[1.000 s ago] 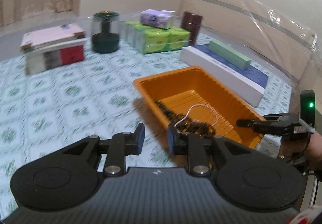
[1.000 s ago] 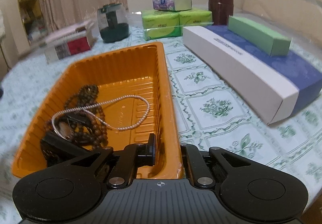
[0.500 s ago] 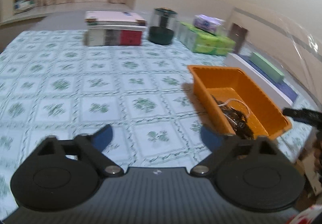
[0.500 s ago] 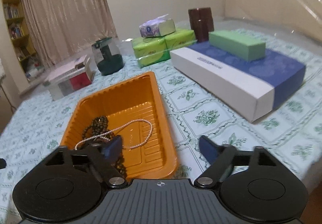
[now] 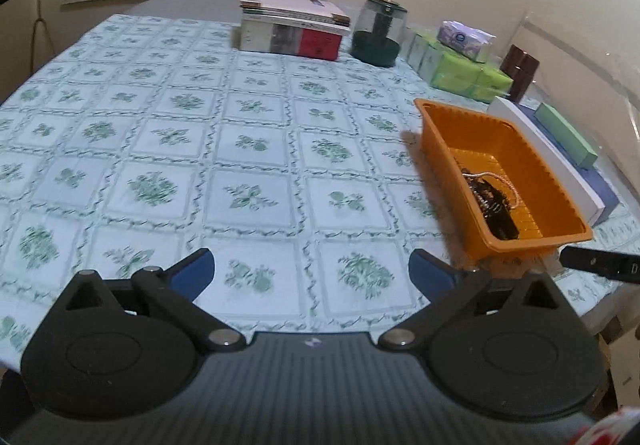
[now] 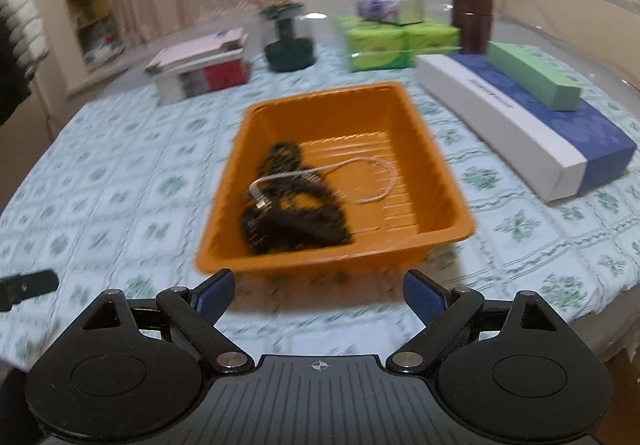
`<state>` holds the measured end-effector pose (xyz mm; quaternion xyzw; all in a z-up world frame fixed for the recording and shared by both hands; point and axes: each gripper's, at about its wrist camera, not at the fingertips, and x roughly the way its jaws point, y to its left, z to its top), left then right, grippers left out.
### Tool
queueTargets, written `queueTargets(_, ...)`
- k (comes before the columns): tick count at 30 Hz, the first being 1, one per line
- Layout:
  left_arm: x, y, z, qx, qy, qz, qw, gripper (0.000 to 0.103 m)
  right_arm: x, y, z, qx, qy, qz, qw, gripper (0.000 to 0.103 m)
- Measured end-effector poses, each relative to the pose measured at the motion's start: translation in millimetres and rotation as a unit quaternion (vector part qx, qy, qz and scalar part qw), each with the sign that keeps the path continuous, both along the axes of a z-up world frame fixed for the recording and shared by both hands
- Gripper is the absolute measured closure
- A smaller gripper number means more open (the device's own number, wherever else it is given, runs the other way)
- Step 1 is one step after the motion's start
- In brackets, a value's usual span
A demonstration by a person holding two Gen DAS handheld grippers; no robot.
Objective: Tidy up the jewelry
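An orange tray point(image 5: 440, 165) sits on the flowered tablecloth, with a dark bead necklace point(image 5: 492, 205) and a thin pearl chain point(image 5: 508, 181) lying inside. In the right wrist view the tray point(image 6: 424, 133) is straight ahead, the beads point(image 6: 296, 221) heaped at its near left and the chain point(image 6: 376, 165) looped over them. My left gripper point(image 5: 310, 267) hovers over bare cloth left of the tray, its jaws opening with nothing between them. Just short of the tray's near wall, my right gripper point(image 6: 320, 287) is open and holds nothing.
Along the back stand a book stack point(image 5: 292, 25), a dark green jar point(image 5: 380, 33), green tissue packs point(image 5: 460, 73) and a brown box point(image 5: 520, 71). A long white-and-blue box point(image 6: 520, 129) carrying a green box point(image 6: 532, 73) lies right of the tray. The table edge is near right.
Both grippers went from nearly shut to wide open and drew back from the tray. The left swung away to the left. The right rose, leaving the necklaces in the tray.
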<state>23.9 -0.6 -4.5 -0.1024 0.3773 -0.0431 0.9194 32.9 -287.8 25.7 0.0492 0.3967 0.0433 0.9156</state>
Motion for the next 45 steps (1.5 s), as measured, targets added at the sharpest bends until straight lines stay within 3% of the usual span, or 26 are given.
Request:
queueTargets(7,-17,-1,-5,0.015,0.019,-0.009,0.9997,0.001,-12,29,-7,0.019,0.022,0.031,0.999,0.013)
queueTargets(16,-15,-11,-7,0.040,0.025,0.006,0.9989,0.001,-15,55,-10,-0.024,0.021,0.047,0.998,0.013)
queueTargets(25,-14,-16,-12,0.062,0.030,0.001,0.9976,0.000,-12,59,-13,-0.021,0.017,0.054,0.998,0.013)
queueTargets(45,-12,-23,-9,0.059,0.026,-0.013,0.9978,0.000,-8,66,-15,-0.029,0.019,0.061,0.998,0.013)
